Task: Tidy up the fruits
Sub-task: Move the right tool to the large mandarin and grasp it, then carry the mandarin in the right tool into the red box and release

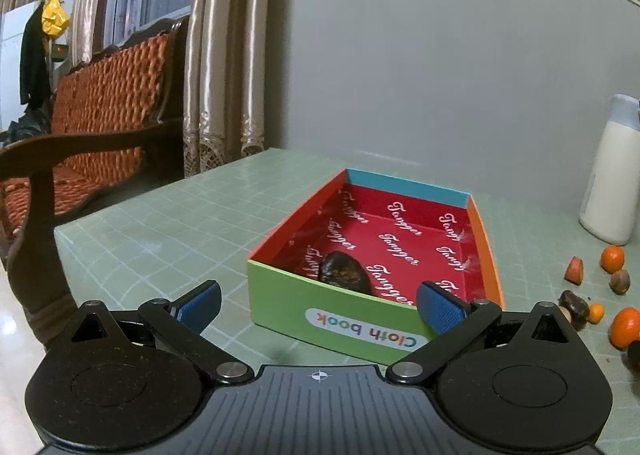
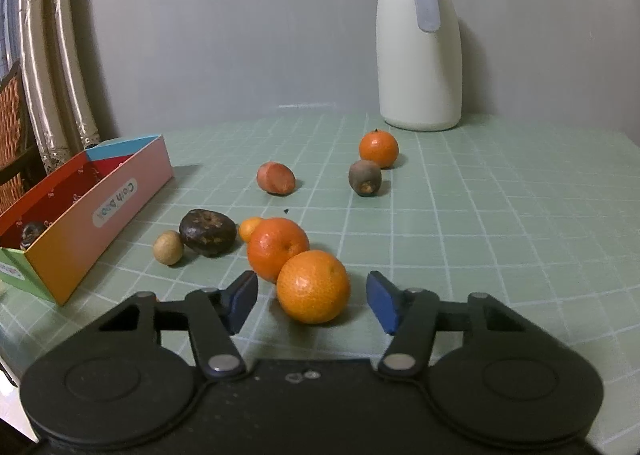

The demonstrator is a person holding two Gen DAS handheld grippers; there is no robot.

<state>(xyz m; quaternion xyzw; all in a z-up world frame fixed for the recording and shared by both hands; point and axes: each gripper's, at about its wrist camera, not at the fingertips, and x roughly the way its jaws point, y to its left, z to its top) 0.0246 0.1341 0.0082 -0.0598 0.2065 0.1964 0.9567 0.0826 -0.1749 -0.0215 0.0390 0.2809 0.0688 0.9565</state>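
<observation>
A colourful open box [image 1: 348, 319] with a red lining sits on the green mat, also at the left of the right wrist view [image 2: 86, 215]. One dark shrivelled fruit [image 1: 345, 273] lies inside it. My left gripper [image 1: 318, 305] is open and empty just before the box's near wall. My right gripper [image 2: 312, 301] is open, its pads either side of an orange [image 2: 313, 286] without touching it. Behind lie a second orange [image 2: 276, 247], a dark fruit [image 2: 207, 231], a small tan fruit [image 2: 169, 247], a cut reddish piece [image 2: 276, 177], a brown fruit [image 2: 364, 177] and a far orange [image 2: 378, 148].
A white jug with a grey lid [image 2: 418, 43] stands at the back by the grey wall. A wooden sofa with orange cushions [image 1: 100, 103] and curtains [image 1: 224, 55] are beyond the table's left edge.
</observation>
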